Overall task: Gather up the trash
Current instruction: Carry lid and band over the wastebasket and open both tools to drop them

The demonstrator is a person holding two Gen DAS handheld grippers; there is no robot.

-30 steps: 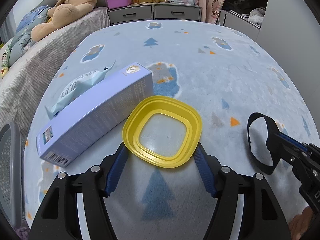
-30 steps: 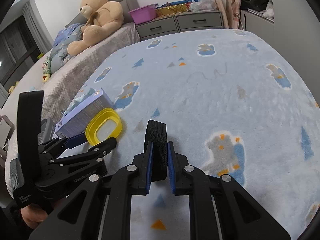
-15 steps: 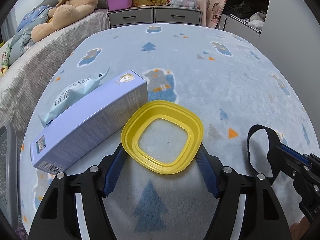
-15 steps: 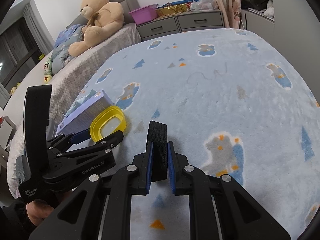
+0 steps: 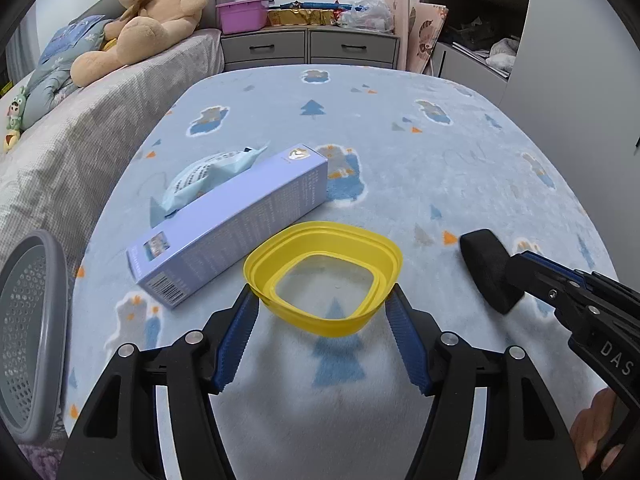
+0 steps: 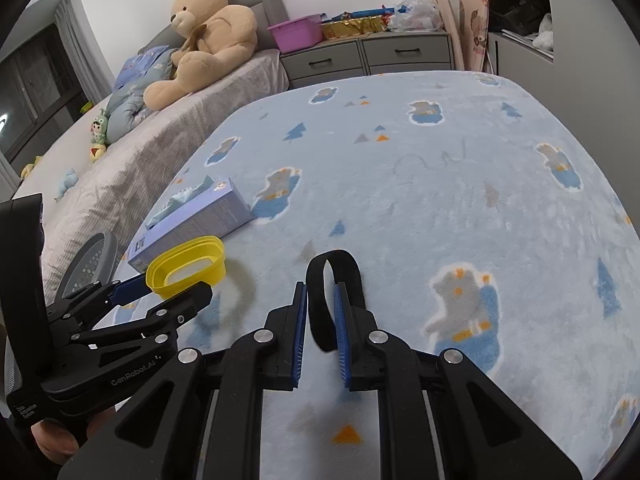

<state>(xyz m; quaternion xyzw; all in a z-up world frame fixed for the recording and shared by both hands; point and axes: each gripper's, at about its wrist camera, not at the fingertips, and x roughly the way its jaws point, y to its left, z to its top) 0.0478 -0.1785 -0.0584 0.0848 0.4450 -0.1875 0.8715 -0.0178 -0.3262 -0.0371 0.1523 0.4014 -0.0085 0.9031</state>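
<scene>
Both grippers hold trash above the blanket [image 5: 440, 168].
Left gripper [image 5: 322, 312] clamps the yellow lid [image 5: 320, 320], tilted, opening toward the camera; only the right wrist view shows the right gripper [image 6: 320, 312] pinching the black strap loop [image 6: 334, 276], standing up.

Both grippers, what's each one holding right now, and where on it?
The left gripper clamps the yellow tub across its two opposite side walls, lifted off the blanket. The right gripper pinches the black strap loop at its lower end, by one side of the loop.
</scene>
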